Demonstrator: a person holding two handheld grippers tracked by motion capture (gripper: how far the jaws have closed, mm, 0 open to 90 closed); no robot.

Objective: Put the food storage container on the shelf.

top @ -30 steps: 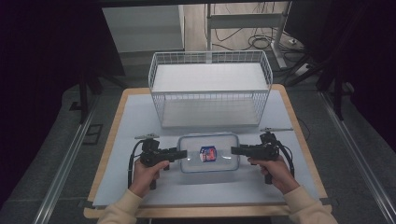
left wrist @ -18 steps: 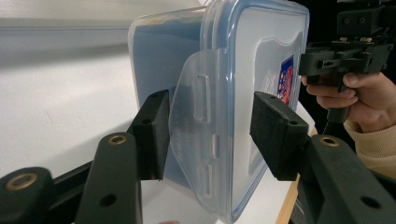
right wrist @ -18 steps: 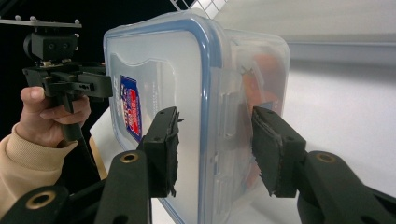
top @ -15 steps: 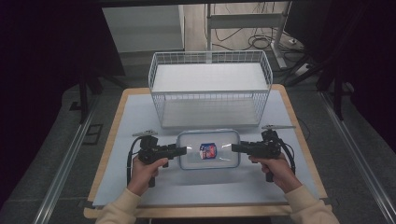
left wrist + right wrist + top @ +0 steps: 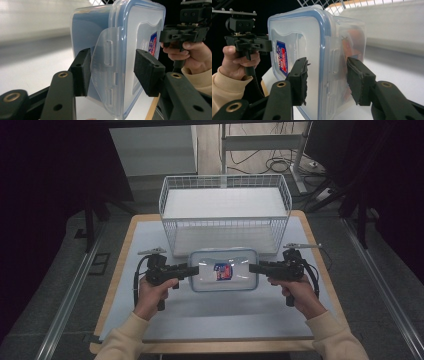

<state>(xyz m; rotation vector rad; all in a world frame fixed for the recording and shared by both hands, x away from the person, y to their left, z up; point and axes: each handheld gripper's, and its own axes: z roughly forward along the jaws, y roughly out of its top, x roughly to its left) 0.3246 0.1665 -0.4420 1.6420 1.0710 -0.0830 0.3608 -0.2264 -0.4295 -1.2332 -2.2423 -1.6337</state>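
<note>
We see the lidded box (image 5: 223, 270) held above the worktop (image 5: 150, 240), just before the basket (image 5: 225, 215). The left claw (image 5: 194, 268) grips its left end, the right claw (image 5: 254, 267) its right end, both clamped across lid and base.

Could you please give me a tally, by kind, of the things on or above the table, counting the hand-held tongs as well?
Clear plastic lidded container with blue seal: 1
White wire basket: 1
Black two-jaw tongs: 2, the left tongs and the right tongs, one clamped on each end of the container
Total: 4
</note>
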